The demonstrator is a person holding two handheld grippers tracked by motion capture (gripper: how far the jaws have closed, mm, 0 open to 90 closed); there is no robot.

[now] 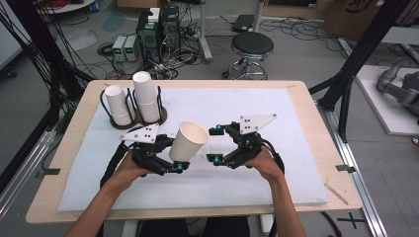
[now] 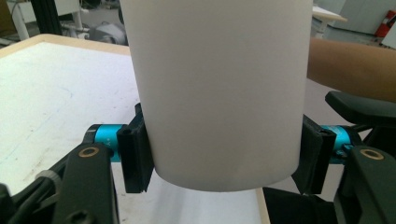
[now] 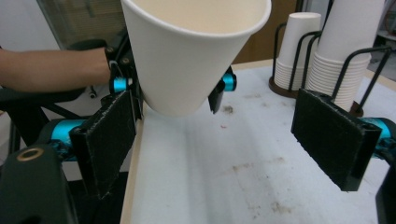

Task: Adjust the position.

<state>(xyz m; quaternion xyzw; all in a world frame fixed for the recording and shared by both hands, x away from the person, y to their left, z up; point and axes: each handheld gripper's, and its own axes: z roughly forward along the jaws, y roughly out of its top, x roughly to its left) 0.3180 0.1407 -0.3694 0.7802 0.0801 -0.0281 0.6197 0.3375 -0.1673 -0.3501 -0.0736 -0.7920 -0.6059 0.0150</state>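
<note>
Cup (image 1: 189, 142): white paper, empty, single; tapering to a narrow base, rolled rim at the wide mouth; being held clear of the table near its base, tilting with the mouth (image 3: 201, 14) facing up and away; showing a plain unmarked wall (image 2: 219, 88)

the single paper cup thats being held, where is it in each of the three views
High view: the paper cup sits centre, tilted, base in the left claw.
Left gripper view: the cup takes up the middle, pads pressing its base from both sides.
Right gripper view: upper centre, mouth tipped toward the camera.
Shared landmark: the white mat on the table.
</note>
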